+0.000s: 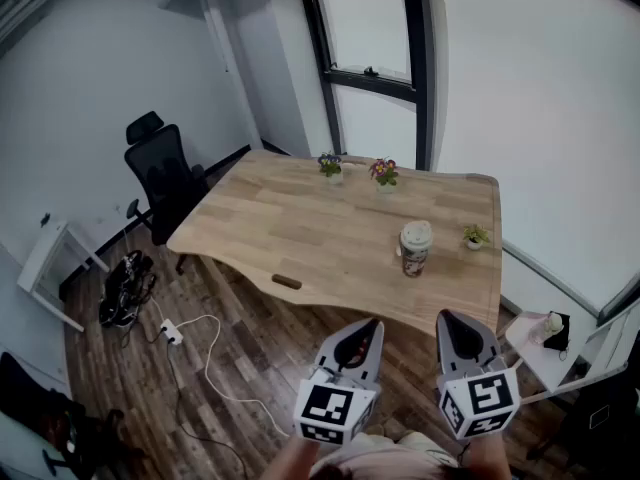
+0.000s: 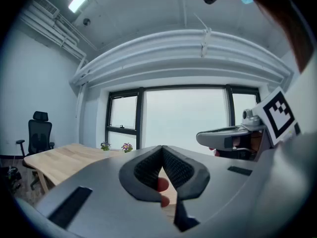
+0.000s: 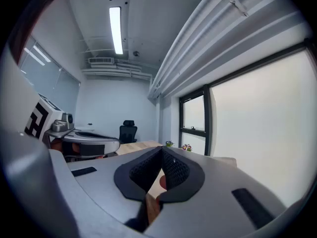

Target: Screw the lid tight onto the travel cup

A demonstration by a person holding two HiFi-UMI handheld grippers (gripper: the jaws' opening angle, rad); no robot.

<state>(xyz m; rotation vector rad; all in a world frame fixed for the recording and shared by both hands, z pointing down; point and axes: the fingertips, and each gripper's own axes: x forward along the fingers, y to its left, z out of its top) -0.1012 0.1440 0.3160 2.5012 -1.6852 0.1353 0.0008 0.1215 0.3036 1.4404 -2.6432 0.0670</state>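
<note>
Reads closed and empty on both claws: left gripper [image 1: 370,325] and right gripper [image 1: 449,319], pads meeting tip to tip in each gripper view, held side by side above the wood floor [image 1: 240,368], just short of the near edge of the wooden table [image 1: 290,223]. Puts the travel cup [image 1: 415,249] upright on that table, right of centre, white lid [image 1: 416,233] on top, well apart from both grippers and near a small green plant [image 1: 475,236]. Also on the tabletop: two flower pots [image 1: 331,166] at the window end, a dark brown oblong [image 1: 287,282] by the near edge; black office chair [image 1: 165,173] at the left end.
</note>
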